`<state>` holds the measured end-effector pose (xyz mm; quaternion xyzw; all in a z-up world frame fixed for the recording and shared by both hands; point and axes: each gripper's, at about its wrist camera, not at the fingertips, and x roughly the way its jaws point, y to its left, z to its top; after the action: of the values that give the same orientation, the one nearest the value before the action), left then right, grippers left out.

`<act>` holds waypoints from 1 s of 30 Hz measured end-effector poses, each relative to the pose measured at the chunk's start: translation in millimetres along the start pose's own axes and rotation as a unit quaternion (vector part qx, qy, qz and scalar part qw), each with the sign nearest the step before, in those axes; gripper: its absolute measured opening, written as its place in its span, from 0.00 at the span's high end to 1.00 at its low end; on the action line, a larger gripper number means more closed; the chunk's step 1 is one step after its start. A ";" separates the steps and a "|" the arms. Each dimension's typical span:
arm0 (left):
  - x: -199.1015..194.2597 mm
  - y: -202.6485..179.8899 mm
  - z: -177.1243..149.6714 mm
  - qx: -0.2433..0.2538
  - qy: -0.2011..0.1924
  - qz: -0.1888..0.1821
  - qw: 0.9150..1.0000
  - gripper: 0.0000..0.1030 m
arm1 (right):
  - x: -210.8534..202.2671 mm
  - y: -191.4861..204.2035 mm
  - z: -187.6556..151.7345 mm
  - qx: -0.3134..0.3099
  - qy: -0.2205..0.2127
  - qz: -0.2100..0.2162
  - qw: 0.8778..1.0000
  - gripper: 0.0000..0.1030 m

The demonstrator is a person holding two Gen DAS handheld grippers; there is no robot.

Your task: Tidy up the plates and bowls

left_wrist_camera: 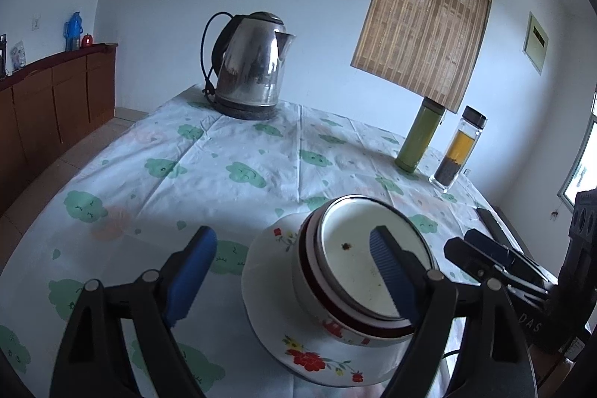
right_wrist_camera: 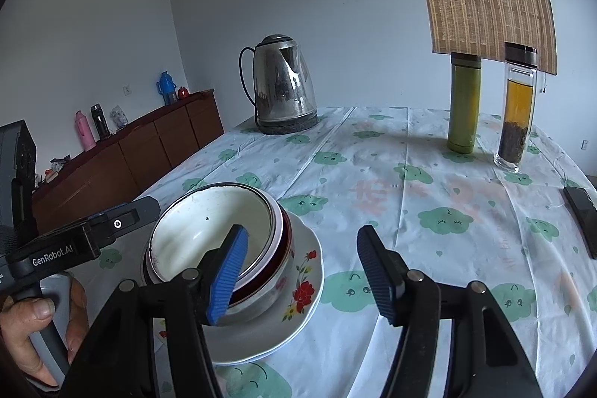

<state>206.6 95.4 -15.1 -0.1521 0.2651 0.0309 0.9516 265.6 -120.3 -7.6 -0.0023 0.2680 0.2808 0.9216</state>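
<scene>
A stack of white bowls [left_wrist_camera: 369, 267] with a dark red band sits on stacked flower-painted plates [left_wrist_camera: 268, 271] on the table. My left gripper [left_wrist_camera: 294, 267] is open; its right finger hangs over the top bowl, its left finger is beside the plates. In the right wrist view the bowls [right_wrist_camera: 209, 226] and plates [right_wrist_camera: 302, 271] lie at lower left. My right gripper [right_wrist_camera: 302, 271] is open and empty, its left finger over the bowl rim, its right finger over the cloth. The right gripper [left_wrist_camera: 492, 256] also shows in the left wrist view.
A steel kettle [left_wrist_camera: 253, 62] stands at the table's far side. A green flask [left_wrist_camera: 419, 137] and a glass tea bottle [left_wrist_camera: 457, 152] stand at the far right. A dark phone [right_wrist_camera: 582, 215] lies near the right edge. A wooden sideboard [right_wrist_camera: 141, 152] lines the left wall.
</scene>
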 end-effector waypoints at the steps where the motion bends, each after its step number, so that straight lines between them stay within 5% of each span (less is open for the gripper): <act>1: -1.5 -0.9 0.2 0.003 -0.004 0.000 1.000 0.17 | -1.0 -0.3 0.2 0.001 -0.003 0.000 1.000 0.39; 18: -12.8 -12.9 0.1 0.043 -0.053 0.013 0.998 0.12 | -29.1 -3.2 8.8 0.002 -0.081 -0.023 0.996 0.31; 30: -14.0 -15.0 0.7 0.050 -0.062 0.019 0.997 0.09 | -31.3 -4.8 9.6 0.004 -0.086 -0.023 0.996 0.30</act>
<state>197.0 81.7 -3.2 -0.0972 0.2093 0.0453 0.9720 250.9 -139.0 15.4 0.0199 0.1886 0.2577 0.9474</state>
